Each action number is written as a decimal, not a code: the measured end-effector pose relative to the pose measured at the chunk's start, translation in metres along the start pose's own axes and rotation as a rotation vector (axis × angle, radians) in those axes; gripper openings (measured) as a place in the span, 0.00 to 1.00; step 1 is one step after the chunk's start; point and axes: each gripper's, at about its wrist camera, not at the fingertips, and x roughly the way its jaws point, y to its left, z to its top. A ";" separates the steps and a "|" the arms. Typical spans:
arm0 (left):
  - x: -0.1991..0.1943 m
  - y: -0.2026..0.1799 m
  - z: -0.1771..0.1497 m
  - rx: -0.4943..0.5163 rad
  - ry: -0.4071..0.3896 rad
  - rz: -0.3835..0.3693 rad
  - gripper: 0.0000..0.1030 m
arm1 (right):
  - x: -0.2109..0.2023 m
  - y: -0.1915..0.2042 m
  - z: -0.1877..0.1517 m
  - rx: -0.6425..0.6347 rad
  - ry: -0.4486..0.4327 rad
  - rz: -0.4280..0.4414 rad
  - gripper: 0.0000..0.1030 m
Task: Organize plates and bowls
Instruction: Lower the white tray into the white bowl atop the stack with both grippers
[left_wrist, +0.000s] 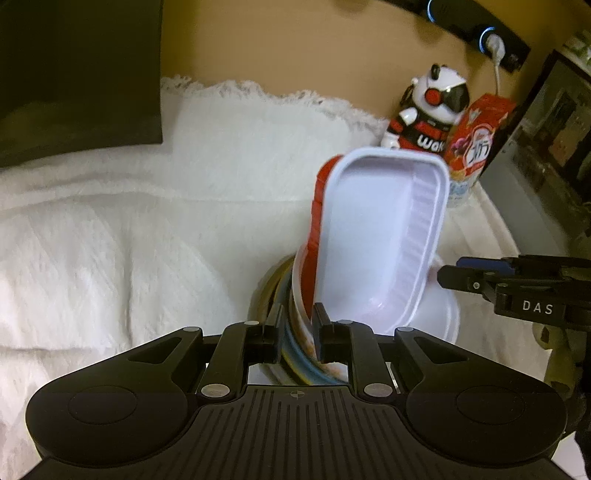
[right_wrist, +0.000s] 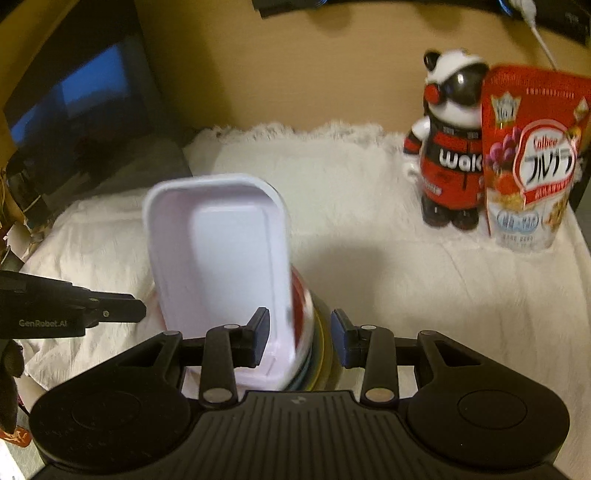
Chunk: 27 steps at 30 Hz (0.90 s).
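A stack of plates and bowls stands on edge on the white cloth. A white rectangular tray leans on its front, with a red-rimmed dish behind it. My left gripper is shut on the stack's rims. In the right wrist view the tray and the stacked rims sit between the fingers of my right gripper, whose jaws stand apart around them. The right gripper also shows in the left wrist view, and the left gripper shows in the right wrist view.
A panda figure and a red cereal bag stand at the back right on the white cloth. A dark monitor is at the back left. A power strip runs along the wall.
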 end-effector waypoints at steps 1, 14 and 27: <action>0.003 0.001 -0.001 0.003 0.010 0.013 0.18 | 0.002 0.000 -0.001 0.002 0.008 0.003 0.35; 0.006 0.003 -0.010 -0.025 0.040 -0.015 0.18 | 0.010 0.009 -0.004 -0.003 0.039 0.007 0.35; 0.007 0.001 0.001 0.041 0.008 -0.089 0.18 | 0.004 0.015 -0.019 0.086 0.045 -0.150 0.35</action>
